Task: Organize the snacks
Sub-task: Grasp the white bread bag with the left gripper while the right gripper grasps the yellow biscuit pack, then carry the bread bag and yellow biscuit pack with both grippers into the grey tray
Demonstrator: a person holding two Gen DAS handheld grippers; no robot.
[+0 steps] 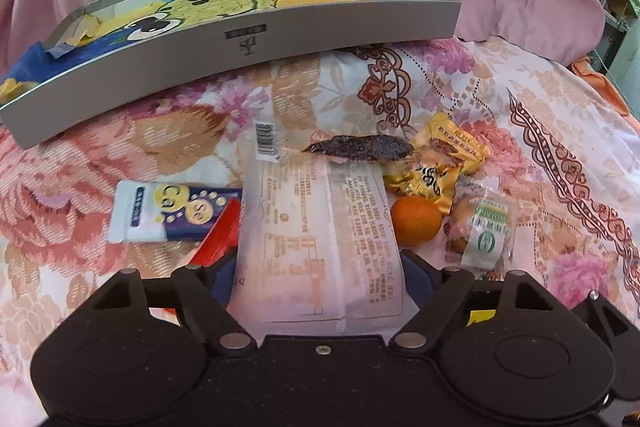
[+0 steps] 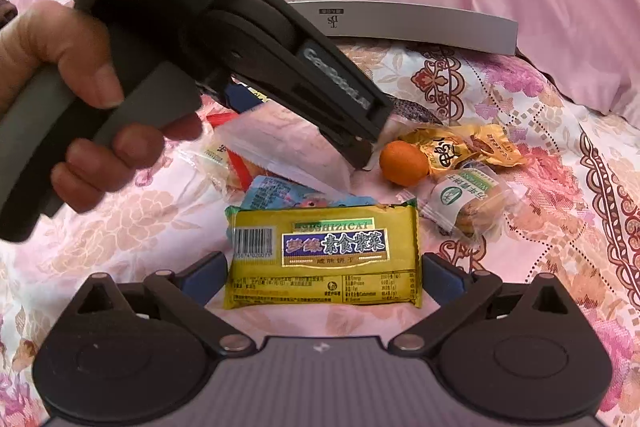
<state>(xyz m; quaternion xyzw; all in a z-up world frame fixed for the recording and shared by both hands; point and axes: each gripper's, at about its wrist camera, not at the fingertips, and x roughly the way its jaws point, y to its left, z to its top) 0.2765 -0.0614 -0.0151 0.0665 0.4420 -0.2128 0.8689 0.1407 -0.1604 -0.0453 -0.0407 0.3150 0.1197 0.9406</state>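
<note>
Left gripper (image 1: 318, 291) pinches the long pale packet (image 1: 316, 231); I'd lift it level toward the far tray (image 1: 240, 59), avoiding the orange (image 1: 416, 221)

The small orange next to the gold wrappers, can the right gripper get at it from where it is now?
Probably yes. The orange lies uncovered on the bedspread, ahead and slightly right of the right gripper, whose jaws sit around the yellow seaweed packet. The left gripper, holding a white packet, hovers close beside it.
</note>
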